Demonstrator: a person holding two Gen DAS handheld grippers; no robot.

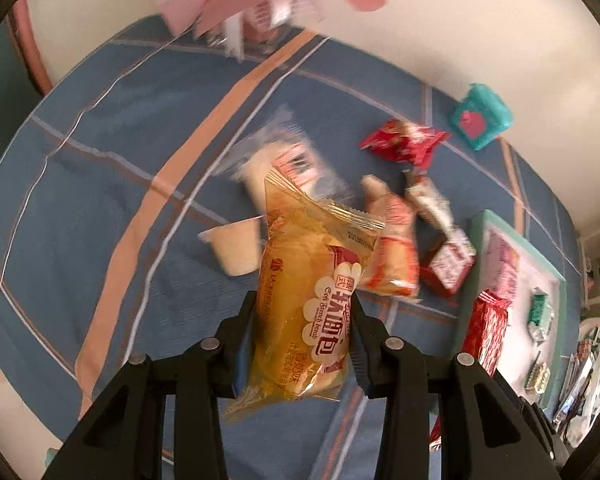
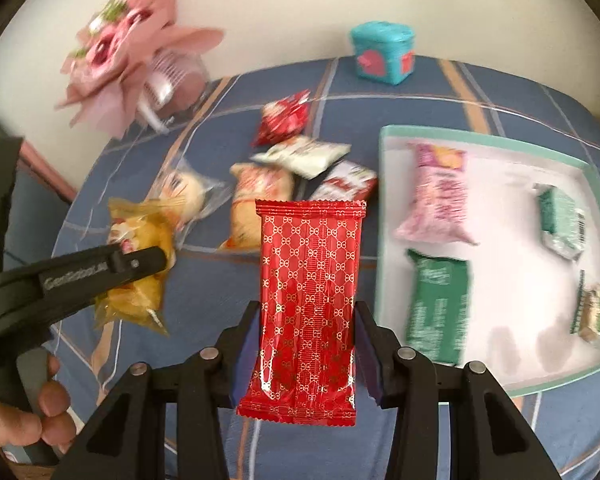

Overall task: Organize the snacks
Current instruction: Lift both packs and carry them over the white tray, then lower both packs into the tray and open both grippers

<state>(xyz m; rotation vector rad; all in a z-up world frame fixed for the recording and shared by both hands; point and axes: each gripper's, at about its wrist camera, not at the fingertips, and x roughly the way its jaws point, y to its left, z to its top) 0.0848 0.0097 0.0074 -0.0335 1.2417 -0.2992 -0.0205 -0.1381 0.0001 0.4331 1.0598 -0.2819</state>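
A round table covered by a blue plaid cloth (image 2: 380,80) stands against a cream wall; pink paper flowers (image 2: 116,52) occupy the far left and a teal box (image 2: 382,52) the far edge. At left, the left gripper (image 1: 302,344) pinches a yellow French-bread packet (image 1: 308,292) across its lower half, holding it clear of the cloth; in the right wrist view the same packet (image 2: 140,264) hangs from that gripper's jaws. Loose snacks (image 2: 288,160) lie scattered mid-table. At centre, the right gripper (image 2: 306,344) is closed on a red patterned packet (image 2: 310,300), gripped by its side edges, upright and above the cloth. At right sits a teal-rimmed tray (image 2: 384,216) already containing a pink packet (image 2: 440,196) and green packets (image 2: 438,304). Both held items are judged light, soft and crushable, with slick film; a gentle hold across the body rather than the crimped seal seems advisable. Only the left wrist view shows a small pudding cup (image 1: 236,248) behind the bread; only the right wrist view shows the tray's full contents and the person's left hand (image 2: 28,412).
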